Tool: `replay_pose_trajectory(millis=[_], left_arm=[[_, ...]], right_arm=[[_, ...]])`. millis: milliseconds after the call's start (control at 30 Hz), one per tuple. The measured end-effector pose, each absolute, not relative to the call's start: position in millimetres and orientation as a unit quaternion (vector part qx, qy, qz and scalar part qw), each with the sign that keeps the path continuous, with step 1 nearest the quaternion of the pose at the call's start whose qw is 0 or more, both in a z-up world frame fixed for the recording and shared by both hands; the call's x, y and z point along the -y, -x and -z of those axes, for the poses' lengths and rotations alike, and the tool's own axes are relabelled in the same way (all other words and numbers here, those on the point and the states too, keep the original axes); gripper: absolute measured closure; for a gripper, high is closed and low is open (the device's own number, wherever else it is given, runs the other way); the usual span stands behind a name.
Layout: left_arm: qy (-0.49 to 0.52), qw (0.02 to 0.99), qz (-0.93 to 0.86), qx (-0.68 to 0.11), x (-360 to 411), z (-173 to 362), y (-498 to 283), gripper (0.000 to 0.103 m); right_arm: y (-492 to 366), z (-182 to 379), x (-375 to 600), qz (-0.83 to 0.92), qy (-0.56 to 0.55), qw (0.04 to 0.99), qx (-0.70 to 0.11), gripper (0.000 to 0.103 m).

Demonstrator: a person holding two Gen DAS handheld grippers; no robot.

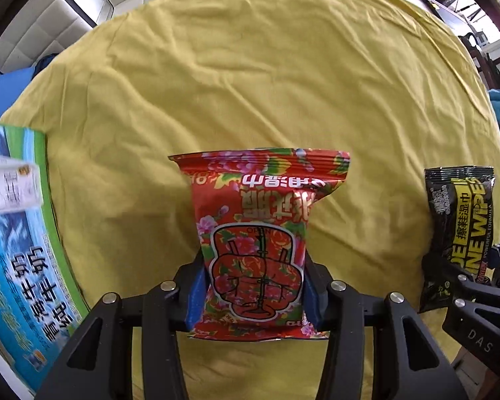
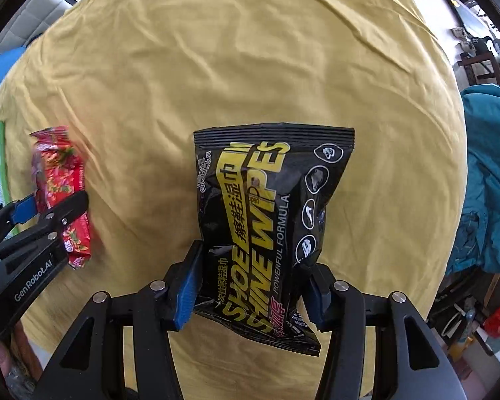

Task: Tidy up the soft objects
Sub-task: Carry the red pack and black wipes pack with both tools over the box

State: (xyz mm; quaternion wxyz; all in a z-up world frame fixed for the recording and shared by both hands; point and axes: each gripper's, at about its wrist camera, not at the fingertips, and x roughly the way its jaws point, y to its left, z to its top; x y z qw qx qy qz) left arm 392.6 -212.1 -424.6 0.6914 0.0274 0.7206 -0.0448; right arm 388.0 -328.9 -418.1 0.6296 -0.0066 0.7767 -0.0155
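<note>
Each hand-held gripper clamps 1 pack above the yellow-draped tabletop (image 1: 250, 83): left hand-held gripper (image 1: 253, 286) grips the red wipes pack (image 1: 256, 233), right hand-held gripper (image 2: 253, 290) the black wipes pack (image 2: 266, 220). Long axes point forward; the box (image 1: 13, 250), probably their destination, lies left, nearer the left hand-held gripper.

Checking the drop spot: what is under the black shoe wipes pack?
Under the black shoe wipes pack, held in the right gripper, only wrinkled yellow cloth shows. The patch directly behind the pack is covered.
</note>
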Motion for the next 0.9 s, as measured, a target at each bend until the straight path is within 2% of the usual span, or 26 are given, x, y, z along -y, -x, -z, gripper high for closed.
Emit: replay_pose_trajectory(millis=[267,433,700,900], left_arm=[[-0.027,0.698,0.042,-0.714,212,423,-389,0.059],[-0.018,0.704,0.045,-0.709,213,415,-376,0.061],[0.004,0.735,0.061,-0.675,200,362,-343,0.061],[0.023,0.759,0.07,-0.647,177,317,-323,0.067]], right_arm=[[-377,430,304,0.042,0.002,0.637,-0.769,0.045],[-352,417,319,0.046,0.004,0.647,-0.761,0.05],[-330,372,314,0.028,-0.013,0.674,-0.738,0.052],[-318,334,294,0.006,-0.017,0.699,-0.715,0.052]])
